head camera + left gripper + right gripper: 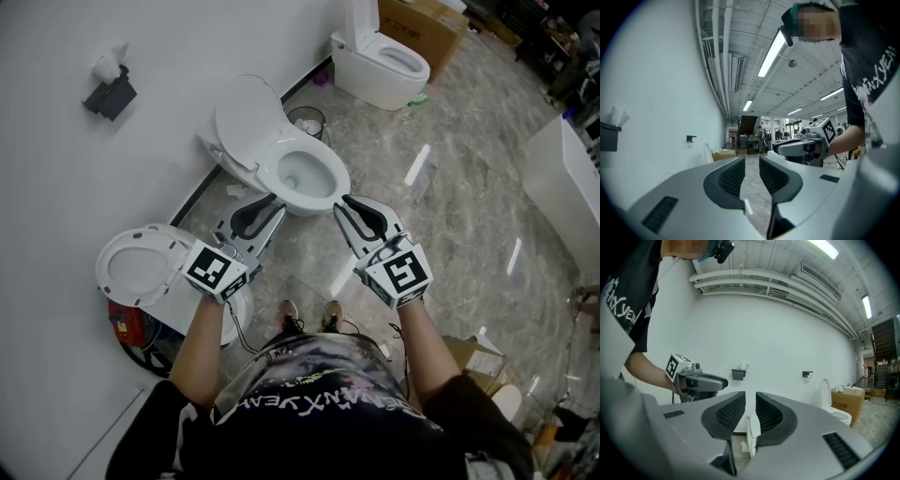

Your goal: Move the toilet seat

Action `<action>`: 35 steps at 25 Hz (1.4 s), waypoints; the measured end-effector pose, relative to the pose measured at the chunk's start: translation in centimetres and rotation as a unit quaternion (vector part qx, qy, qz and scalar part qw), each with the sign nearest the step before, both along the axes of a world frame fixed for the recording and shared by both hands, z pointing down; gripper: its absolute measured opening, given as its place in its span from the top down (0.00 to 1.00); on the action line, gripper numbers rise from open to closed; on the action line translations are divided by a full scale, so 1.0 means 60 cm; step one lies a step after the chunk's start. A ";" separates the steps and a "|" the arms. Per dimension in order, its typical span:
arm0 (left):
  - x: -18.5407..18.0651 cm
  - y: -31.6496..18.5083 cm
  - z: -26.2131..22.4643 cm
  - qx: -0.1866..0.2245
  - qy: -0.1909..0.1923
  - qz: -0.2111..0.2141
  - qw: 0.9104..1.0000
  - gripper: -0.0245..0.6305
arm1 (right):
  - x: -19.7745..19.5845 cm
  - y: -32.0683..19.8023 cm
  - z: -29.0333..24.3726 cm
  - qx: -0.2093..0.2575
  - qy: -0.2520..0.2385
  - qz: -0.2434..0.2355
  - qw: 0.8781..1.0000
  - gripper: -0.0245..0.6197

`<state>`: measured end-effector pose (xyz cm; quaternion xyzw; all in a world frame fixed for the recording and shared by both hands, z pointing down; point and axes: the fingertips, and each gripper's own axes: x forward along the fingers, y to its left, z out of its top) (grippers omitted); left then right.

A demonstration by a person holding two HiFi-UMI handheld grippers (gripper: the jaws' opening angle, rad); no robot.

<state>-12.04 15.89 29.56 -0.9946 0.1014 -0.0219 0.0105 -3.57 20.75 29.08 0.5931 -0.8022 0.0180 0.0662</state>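
— White plastic ring on the bowl: is that the toilet seat?
— I take it so. It looks to lie flat on the middle toilet, with the lid raised towards the wall behind. I can't swear the ring is separate from the rim.
— And the jaws?
— The left gripper and the right gripper both hang level, just short of the bowl's front. Each pair of jaws stands narrowly apart with nothing between the pads.
— So how should the seat be lifted?
— Widen one pair and slide it over the seat's front edge. Pinch the ring alone, not the bowl rim, and swing it up along the hinge's arc. The other gripper can steady it near the lid.
— What's the count?
— Three toilets: the middle one, a far toilet and a near toilet. Then two grippers, one tissue holder, one bin and one cardboard box
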 end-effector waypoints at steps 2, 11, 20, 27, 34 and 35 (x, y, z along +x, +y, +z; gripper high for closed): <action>0.001 0.002 0.001 0.000 -0.001 0.004 1.000 0.76 | -0.001 0.001 0.001 -0.002 -0.002 -0.002 1.000 0.83; 0.000 0.004 0.006 0.004 -0.012 0.009 1.000 0.59 | -0.006 0.008 0.005 -0.028 -0.017 -0.012 0.999 0.63; -0.006 0.006 0.016 0.008 -0.027 0.017 0.999 0.40 | -0.009 0.004 0.005 -0.026 -0.018 -0.026 0.999 0.42; -0.019 0.000 0.019 0.012 -0.032 0.006 0.999 0.25 | -0.010 0.002 0.013 -0.019 -0.014 -0.036 0.999 0.26; -0.030 -0.005 0.023 0.026 -0.045 0.004 0.999 0.15 | -0.020 0.006 0.021 -0.053 -0.006 -0.042 0.998 0.07; -0.031 -0.005 0.023 0.026 -0.045 0.004 0.999 0.15 | -0.022 0.006 0.022 -0.053 -0.003 -0.043 0.998 0.05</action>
